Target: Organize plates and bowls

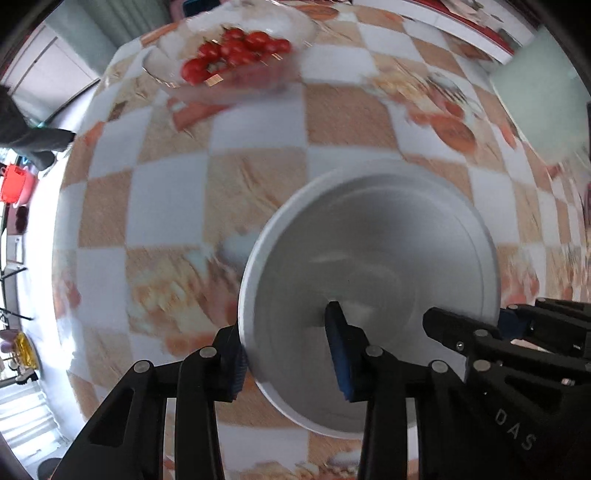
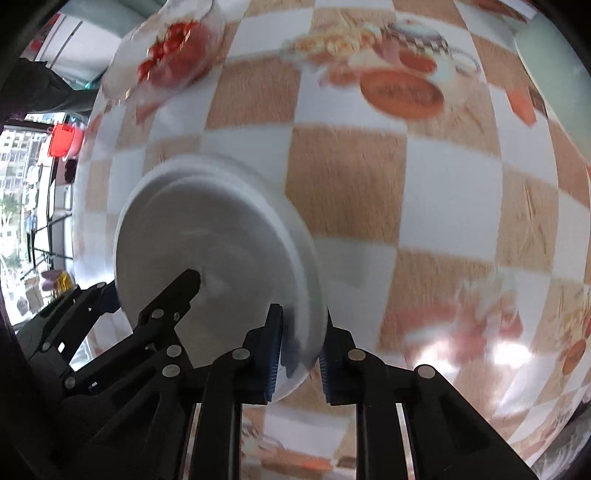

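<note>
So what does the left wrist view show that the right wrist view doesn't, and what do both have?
Only the left wrist view shows the left hand-held gripper closed on one side of the white bowl, one pad outside the rim and one inside, and the bowl's whole inside. Only the right wrist view shows the right hand-held gripper pinching the opposite rim and a teapot print on the cloth. Both share the bowl, the checkered tablecloth, the clear dish of tomatoes, and the other gripper at the frame's edge.
</note>
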The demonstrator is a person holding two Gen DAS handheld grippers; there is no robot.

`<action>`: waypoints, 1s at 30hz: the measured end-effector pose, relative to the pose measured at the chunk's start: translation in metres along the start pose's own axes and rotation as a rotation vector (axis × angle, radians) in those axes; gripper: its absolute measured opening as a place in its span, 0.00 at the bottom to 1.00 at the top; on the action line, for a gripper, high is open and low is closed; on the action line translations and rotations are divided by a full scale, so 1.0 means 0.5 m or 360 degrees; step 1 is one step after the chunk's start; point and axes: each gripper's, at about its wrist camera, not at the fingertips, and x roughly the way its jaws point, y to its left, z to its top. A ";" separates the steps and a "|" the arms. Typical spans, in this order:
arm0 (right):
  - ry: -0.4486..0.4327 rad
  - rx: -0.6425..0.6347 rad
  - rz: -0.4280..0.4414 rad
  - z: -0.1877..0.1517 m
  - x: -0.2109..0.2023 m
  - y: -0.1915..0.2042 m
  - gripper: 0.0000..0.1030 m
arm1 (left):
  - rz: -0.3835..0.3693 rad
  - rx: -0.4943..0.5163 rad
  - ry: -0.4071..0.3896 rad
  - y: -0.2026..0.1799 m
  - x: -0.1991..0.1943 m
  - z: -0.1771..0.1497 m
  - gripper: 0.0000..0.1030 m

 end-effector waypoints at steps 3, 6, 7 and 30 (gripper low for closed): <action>0.0022 0.0005 -0.0004 -0.032 0.005 -0.022 0.20 | -0.0008 0.0047 0.0001 -0.027 -0.002 -0.035 0.40; 0.0056 0.0035 -0.0003 -0.068 0.011 -0.046 0.20 | -0.0018 0.0089 0.0014 -0.056 -0.002 -0.075 0.40; 0.0068 0.0041 0.0000 -0.080 0.013 -0.051 0.20 | -0.0025 0.0103 0.0024 -0.068 -0.003 -0.093 0.40; 0.0072 0.0093 0.0033 -0.258 -0.013 -0.102 0.20 | -0.0070 0.0151 0.0029 -0.097 -0.016 -0.206 0.40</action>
